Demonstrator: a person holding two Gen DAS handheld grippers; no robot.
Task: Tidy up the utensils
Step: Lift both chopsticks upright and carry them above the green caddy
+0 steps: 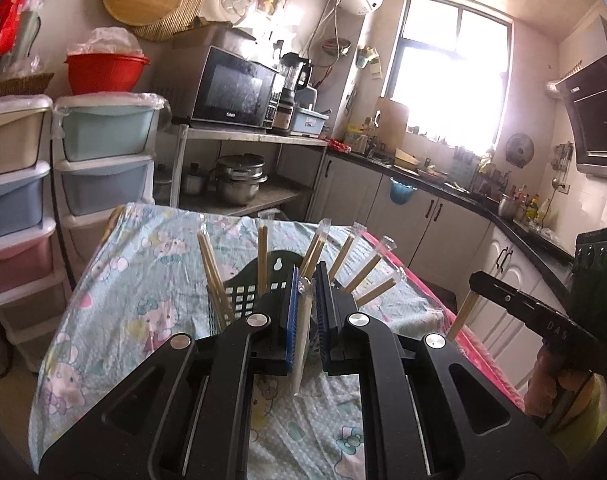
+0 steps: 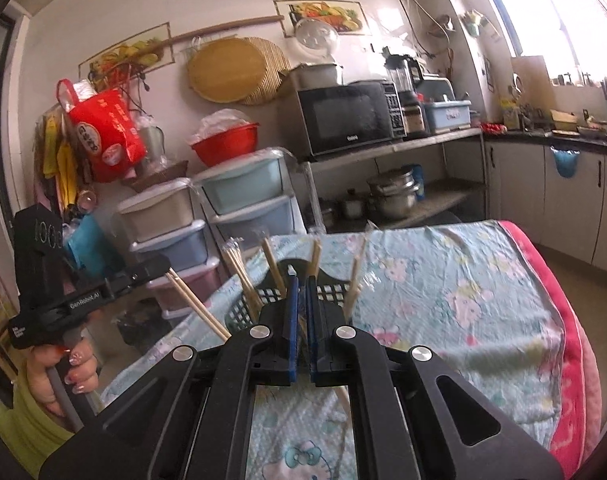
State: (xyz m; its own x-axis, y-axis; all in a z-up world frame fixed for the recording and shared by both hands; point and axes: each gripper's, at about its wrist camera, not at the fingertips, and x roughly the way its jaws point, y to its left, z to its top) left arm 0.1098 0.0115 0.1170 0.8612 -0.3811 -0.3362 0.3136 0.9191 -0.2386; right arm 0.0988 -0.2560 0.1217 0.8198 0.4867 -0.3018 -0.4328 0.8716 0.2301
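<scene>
A dark green plastic basket [image 1: 243, 294] stands on the cloth-covered table, with several wrapped wooden chopstick pairs [image 1: 263, 256] leaning out of it. My left gripper [image 1: 306, 276] is shut on a white-sleeved chopstick pair [image 1: 303, 332] just above the basket. In the right wrist view, my right gripper [image 2: 300, 280] is shut on a thin chopstick pair [image 2: 345, 398] over the same basket [image 2: 243, 308]. Each view shows the other gripper from the side: the right gripper [image 1: 477, 280] with its stick [image 1: 463, 316], and the left gripper [image 2: 163, 266] with its sticks [image 2: 195, 304].
The table carries a pale blue cartoon-print cloth [image 1: 135, 292] with a pink edge [image 2: 575, 340]. Stacked plastic drawers [image 1: 107, 168] and a metal shelf with a microwave [image 1: 235, 92] and pots stand behind. A hand [image 2: 71, 364] holds the left gripper's handle.
</scene>
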